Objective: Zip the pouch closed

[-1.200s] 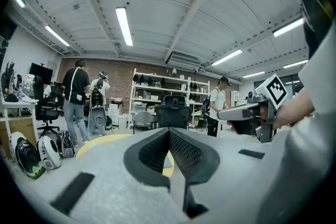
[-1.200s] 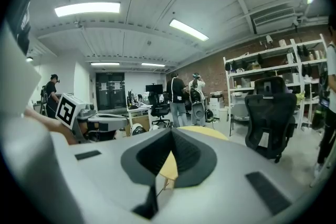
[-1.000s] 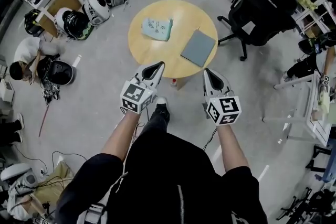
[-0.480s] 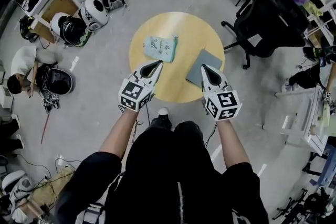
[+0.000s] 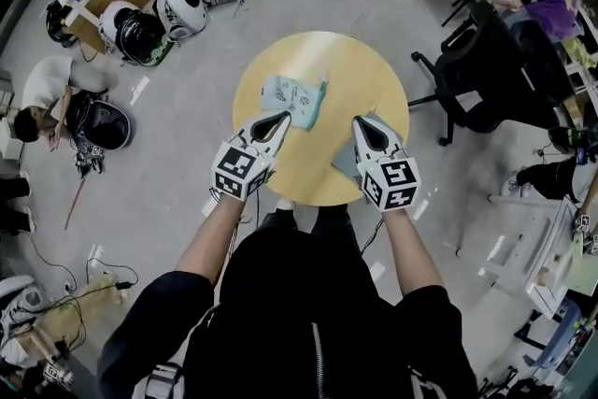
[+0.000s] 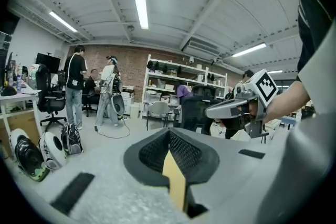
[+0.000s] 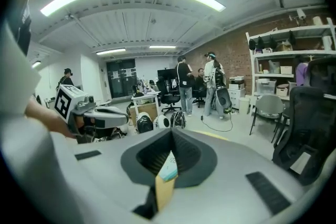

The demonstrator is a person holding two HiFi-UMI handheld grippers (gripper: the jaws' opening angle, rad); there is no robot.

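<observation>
Lying on the round wooden surface [image 5: 378, 75], the light teal pouch [image 5: 294, 98] sits a little left of the surface's middle in the head view. It is flat, and its long axis runs across that view, tilted slightly so that its right end sits lower in the picture than its left. Faint printing shows on its upper face. Which edge carries the zip is too small to tell.

The left hand-held gripper [image 5: 277, 119] points up the picture toward the pouch. Its tip sits at the pouch's near long edge, toward the left half. From above, the tip looks to be just at or just over that edge, but whether it touches cannot be told. Its jaws are pressed together with nothing between them, and only a thin strip of the yellow surface shows past them in the left gripper view.

The right hand-held gripper [image 5: 363, 124] is beside the left one and points the same way. The pouch lies ahead of it and to its left, clear of its tip. Its jaws are also together and empty, and a sliver of the pouch shows past them in the right gripper view. A flat grey pad [image 5: 342, 165] lies on the surface, mostly covered by this hand-held gripper.
</observation>
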